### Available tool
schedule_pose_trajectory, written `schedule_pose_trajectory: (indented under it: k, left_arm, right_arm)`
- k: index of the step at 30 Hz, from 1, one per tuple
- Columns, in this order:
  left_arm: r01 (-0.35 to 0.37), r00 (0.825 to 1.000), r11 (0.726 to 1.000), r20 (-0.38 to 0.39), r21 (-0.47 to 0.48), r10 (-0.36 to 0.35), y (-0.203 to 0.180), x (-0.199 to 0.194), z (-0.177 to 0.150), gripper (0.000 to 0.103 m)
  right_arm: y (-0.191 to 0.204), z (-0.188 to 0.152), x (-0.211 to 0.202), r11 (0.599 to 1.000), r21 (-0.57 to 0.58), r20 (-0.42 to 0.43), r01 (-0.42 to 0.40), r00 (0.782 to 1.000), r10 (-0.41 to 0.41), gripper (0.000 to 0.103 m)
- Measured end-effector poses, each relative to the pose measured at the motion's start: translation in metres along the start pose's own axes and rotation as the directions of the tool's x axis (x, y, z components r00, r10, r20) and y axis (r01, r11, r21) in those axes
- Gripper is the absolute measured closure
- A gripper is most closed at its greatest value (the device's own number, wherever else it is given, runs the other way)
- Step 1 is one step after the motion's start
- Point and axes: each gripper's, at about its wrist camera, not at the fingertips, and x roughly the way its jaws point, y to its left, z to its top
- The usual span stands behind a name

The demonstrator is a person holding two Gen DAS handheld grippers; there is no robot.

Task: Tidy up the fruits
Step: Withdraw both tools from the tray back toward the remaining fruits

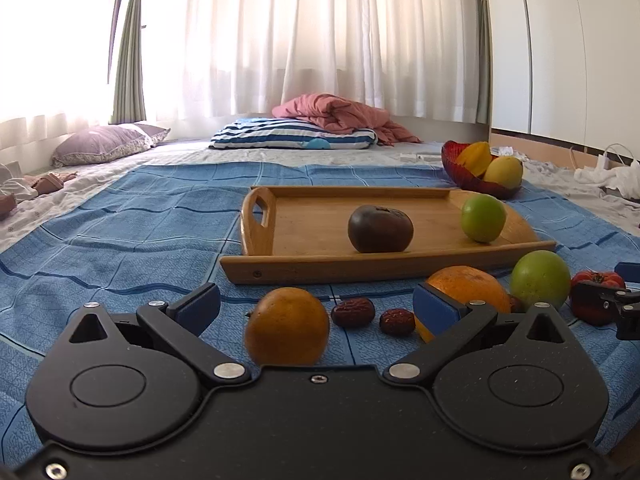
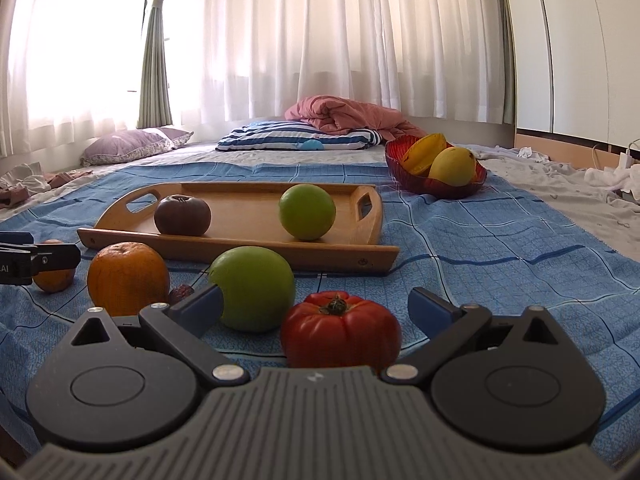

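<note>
A wooden tray (image 1: 312,264) (image 2: 248,248) on the blue cloth holds a dark brown fruit (image 1: 380,229) (image 2: 182,215) and a green fruit (image 1: 483,218) (image 2: 307,211). In front of it lie a small orange (image 1: 286,332) (image 2: 52,278), two red dates (image 1: 353,312), a large orange (image 1: 468,286) (image 2: 127,278), a green apple (image 1: 540,280) (image 2: 253,288) and a red tomato (image 1: 596,298) (image 2: 340,330). My left gripper (image 1: 316,304) is open, with the small orange between its fingers. My right gripper (image 2: 316,306) is open, with the tomato between its fingers.
A red glass bowl (image 1: 456,160) (image 2: 404,184) with a yellow mango and a starfruit stands behind the tray to the right. Pillows (image 1: 288,134) and a pink blanket (image 1: 344,114) lie at the back. Clothes and cables lie at the right edge (image 1: 608,172).
</note>
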Motion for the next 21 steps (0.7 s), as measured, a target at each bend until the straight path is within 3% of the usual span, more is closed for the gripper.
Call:
schedule_pose_trajectory:
  k: [4,12,17,21]
  left_arm:
    - [-0.021,0.999,1.0,0.03,-0.002,0.021,0.004,-0.005,-0.001,0.0]
    - [-0.012,1.0,0.999,-0.01,-0.032,0.012,0.009,-0.002,-0.006,0.003]
    - [0.002,1.0,0.999,-0.009,-0.047,-0.002,0.01,-0.003,-0.008,0.015]
    - [0.01,1.0,0.999,-0.012,-0.051,-0.01,0.01,-0.004,-0.008,0.019]
  right_arm:
    - [-0.001,-0.004,0.0,1.0,0.012,-0.016,-0.002,1.0,0.002,0.0]
    - [0.001,-0.012,0.001,0.999,0.033,-0.047,0.001,0.999,0.001,0.0]
    - [0.002,-0.013,0.001,1.0,0.03,-0.05,0.005,0.999,-0.004,0.0]
    - [0.002,-0.013,0.001,0.999,0.036,-0.053,0.005,0.999,-0.003,0.0]
